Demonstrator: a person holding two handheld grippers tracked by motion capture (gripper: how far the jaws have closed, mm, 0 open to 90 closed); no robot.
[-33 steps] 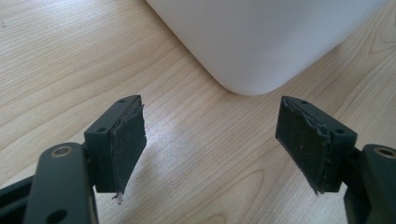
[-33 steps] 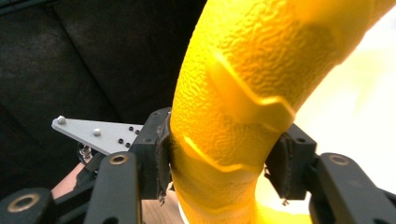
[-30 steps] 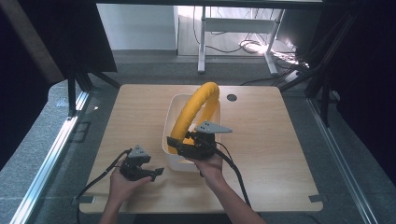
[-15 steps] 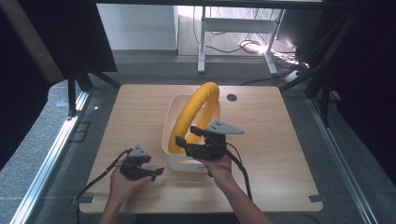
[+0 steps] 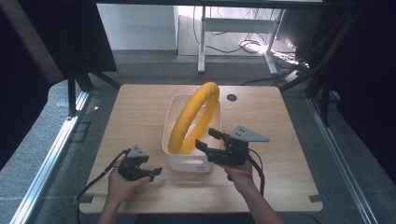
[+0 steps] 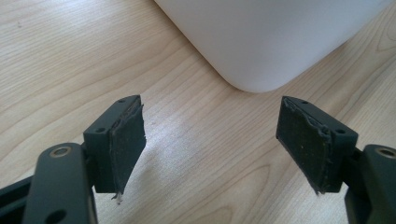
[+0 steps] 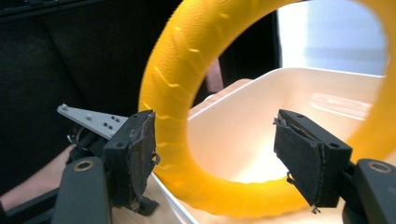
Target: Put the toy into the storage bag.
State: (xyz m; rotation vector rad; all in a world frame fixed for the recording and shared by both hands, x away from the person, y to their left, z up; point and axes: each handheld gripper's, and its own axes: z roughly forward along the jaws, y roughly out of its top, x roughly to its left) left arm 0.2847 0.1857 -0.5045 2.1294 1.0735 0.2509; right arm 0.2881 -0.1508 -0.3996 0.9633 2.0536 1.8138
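High view: yellow ring [image 5: 194, 114] beside right gripper [image 5: 208, 139].

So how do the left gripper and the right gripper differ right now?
The left gripper sits low by the table's near edge, beside the white bin; the right gripper is raised at the bin's rim. The right one faces the yellow ring; the left one faces the bin's corner. Both are open, holding nothing.

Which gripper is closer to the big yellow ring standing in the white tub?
The right gripper. Its open jaws sit beside the big yellow foam ring at the white plastic tub. The left gripper rests open on the wooden table, outside the tub.
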